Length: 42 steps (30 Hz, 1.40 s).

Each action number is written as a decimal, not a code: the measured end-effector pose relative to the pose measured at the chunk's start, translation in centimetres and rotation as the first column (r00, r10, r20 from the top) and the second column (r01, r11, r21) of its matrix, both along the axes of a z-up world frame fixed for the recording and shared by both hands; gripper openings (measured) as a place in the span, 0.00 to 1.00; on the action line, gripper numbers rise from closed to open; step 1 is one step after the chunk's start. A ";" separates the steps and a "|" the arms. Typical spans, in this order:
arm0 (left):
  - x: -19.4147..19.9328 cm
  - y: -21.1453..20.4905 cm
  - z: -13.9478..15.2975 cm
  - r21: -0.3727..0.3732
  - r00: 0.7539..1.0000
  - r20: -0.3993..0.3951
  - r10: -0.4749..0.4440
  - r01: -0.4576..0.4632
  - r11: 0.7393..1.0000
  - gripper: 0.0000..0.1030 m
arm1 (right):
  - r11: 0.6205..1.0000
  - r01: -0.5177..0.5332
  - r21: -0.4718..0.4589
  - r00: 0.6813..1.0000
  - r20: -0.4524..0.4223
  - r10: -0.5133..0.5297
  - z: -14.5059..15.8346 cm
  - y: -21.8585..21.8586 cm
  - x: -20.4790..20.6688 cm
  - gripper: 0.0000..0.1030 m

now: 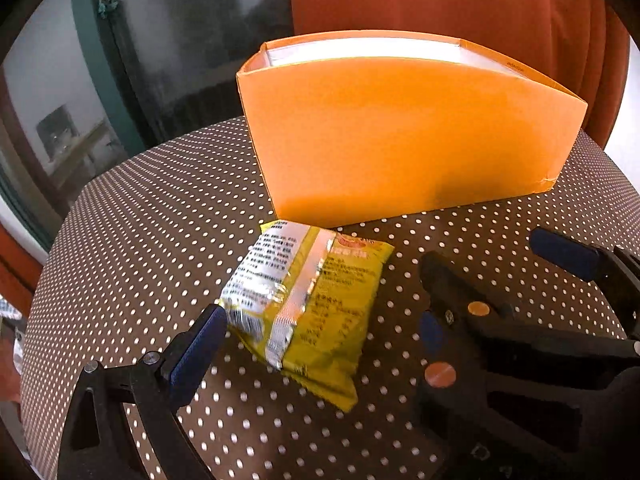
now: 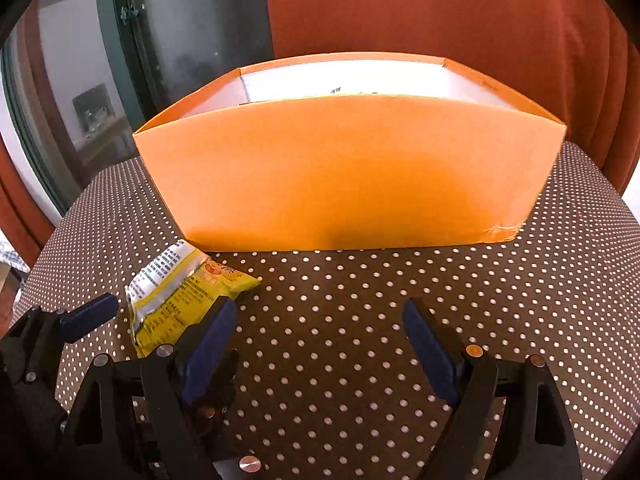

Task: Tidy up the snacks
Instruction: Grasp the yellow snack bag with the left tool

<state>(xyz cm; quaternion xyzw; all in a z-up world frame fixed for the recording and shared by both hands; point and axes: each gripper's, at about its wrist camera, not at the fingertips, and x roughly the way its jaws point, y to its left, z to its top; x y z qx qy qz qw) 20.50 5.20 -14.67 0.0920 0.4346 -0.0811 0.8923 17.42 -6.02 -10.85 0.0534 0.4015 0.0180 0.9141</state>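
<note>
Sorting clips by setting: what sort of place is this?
Probably a home room: a polka-dot tablecloth, rust-orange curtains beside a window, and an orange box on the table.

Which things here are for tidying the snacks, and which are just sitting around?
For the job:
snack packet
orange box
left gripper, jaws open
right gripper, jaws open

Just around:
dotted tablecloth
red curtain
window
</note>
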 end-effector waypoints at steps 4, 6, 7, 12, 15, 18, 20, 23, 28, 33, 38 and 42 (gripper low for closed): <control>1.6 0.5 -0.3 0.012 1.000 -0.016 -0.005 0.005 1.000 0.96 | 1.000 -0.011 -0.013 1.000 -0.011 0.011 -0.4 0.9 1.3 0.85; 2.0 0.8 -0.5 0.016 1.000 -0.013 -0.001 0.002 1.000 0.98 | 1.000 -0.018 -0.008 1.000 -0.019 0.018 -0.7 1.3 1.9 0.85; 2.1 1.1 -0.5 0.015 1.000 -0.013 0.003 -0.003 1.000 0.99 | 1.000 -0.021 -0.004 1.000 -0.022 0.020 -0.9 1.5 2.1 0.85; 3.3 1.9 -1.0 0.005 1.000 -0.014 0.015 -0.015 1.000 1.00 | 1.000 -0.023 0.007 0.999 -0.033 0.023 -1.6 2.0 3.3 0.85; 4.2 2.5 -1.3 -0.003 1.000 -0.013 0.026 -0.026 1.000 1.00 | 1.000 -0.020 0.005 0.999 -0.037 0.021 -1.4 1.5 3.4 0.85; 5.0 2.8 -1.4 -0.012 1.000 -0.010 0.030 -0.030 0.999 1.00 | 1.000 -0.022 0.016 0.999 -0.042 0.023 -1.5 1.6 3.9 0.85; 5.2 2.9 -1.5 -0.021 0.999 -0.008 0.034 -0.034 0.999 1.00 | 1.000 -0.023 0.016 0.999 -0.042 0.024 -1.5 1.6 4.3 0.85; 5.4 2.9 -1.5 -0.029 0.999 -0.010 0.040 -0.041 0.999 1.00 | 0.999 -0.025 0.028 0.998 -0.050 0.026 -1.6 1.8 4.9 0.85; 4.9 3.0 -1.5 -0.025 0.999 0.013 0.039 -0.038 0.999 0.93 | 0.998 -0.040 0.045 0.998 -0.056 0.043 -1.8 2.2 5.8 0.85; 2.4 2.6 -1.6 -0.011 0.999 0.035 0.030 -0.030 0.999 0.82 | 0.996 -0.052 0.068 0.997 -0.060 0.056 -2.3 2.3 5.1 0.85; 0.6 2.2 -1.4 0.004 0.999 0.049 0.024 -0.024 1.000 0.72 | 0.994 -0.077 0.083 0.994 -0.070 0.083 -2.6 2.3 4.3 0.85; -0.8 1.6 -1.5 0.010 0.998 0.053 0.034 -0.034 0.999 0.70 | 0.993 -0.086 0.080 0.993 -0.078 0.092 -2.8 1.9 3.1 0.85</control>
